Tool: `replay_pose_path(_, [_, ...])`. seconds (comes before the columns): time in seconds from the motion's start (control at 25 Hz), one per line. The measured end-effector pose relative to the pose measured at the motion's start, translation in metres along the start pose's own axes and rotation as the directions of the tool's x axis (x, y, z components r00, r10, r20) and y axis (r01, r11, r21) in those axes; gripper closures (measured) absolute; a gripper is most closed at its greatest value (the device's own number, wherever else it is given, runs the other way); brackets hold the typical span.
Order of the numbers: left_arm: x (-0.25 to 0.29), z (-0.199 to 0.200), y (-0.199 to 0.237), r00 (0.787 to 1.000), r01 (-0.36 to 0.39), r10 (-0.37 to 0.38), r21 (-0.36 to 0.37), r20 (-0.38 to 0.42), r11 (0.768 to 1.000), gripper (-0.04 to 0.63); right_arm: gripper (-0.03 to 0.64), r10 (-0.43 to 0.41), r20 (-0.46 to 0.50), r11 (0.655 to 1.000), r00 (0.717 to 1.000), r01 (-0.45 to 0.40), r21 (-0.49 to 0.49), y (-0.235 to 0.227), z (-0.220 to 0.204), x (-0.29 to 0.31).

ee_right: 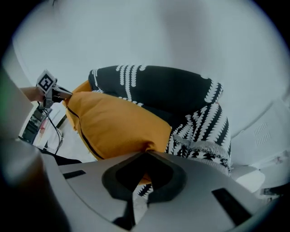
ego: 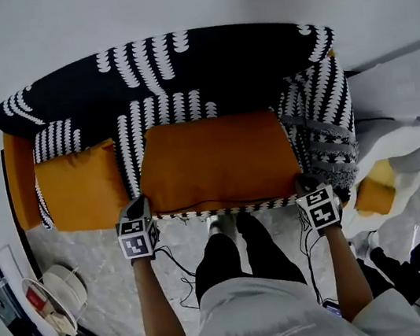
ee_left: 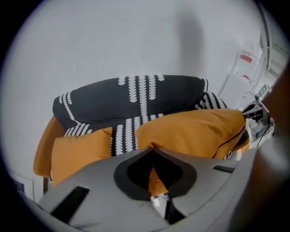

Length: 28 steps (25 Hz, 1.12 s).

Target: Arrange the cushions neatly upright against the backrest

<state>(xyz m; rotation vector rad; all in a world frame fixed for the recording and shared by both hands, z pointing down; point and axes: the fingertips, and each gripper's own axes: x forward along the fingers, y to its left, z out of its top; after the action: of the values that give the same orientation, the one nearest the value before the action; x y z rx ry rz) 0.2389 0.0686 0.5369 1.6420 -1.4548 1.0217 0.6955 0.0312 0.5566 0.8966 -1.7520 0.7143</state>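
Cushion, large, orange [ego: 212,159]: held over sofa seat, front corners clamped by left gripper [ego: 138,205] and right gripper [ego: 306,182]. Smaller orange cushion [ego: 81,185] at sofa's left end. Step: placing. Next: tip upright against backrest [ego: 161,67].

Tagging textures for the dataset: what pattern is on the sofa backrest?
The backrest is black with columns of white scalloped marks. It shows best in the head view.
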Motion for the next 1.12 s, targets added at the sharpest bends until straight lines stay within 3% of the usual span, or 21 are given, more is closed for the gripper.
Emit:
replay_pose_path(0.2, [0.008,0.049,0.009,1.000,-0.002,0.002,-0.002,-0.008,1.000,0.575,0.606,-0.010,0.025,1.000,1.000,0.010,0.003,-0.017,0.046,-0.007])
replay_pose_path(0.52, [0.029,0.104,0.023,0.997,0.061,-0.059,0.037,-0.042,0.997,0.575,0.606,-0.091,0.008,0.995,0.996,0.091,0.036,-0.040,0.101,-0.006])
replay_pose_path(0.96, [0.083,0.184,0.054,0.997,0.078,-0.079,0.081,0.016,0.994,0.574,0.606,-0.172,0.052,0.979,0.984,0.165,0.120,-0.084,0.193,0.013])
replay_pose_path(1.12, [0.106,0.209,0.065,0.996,0.082,-0.084,0.062,0.038,0.995,0.574,0.606,-0.200,0.072,0.973,0.977,0.189,0.131,-0.098,0.226,0.023])
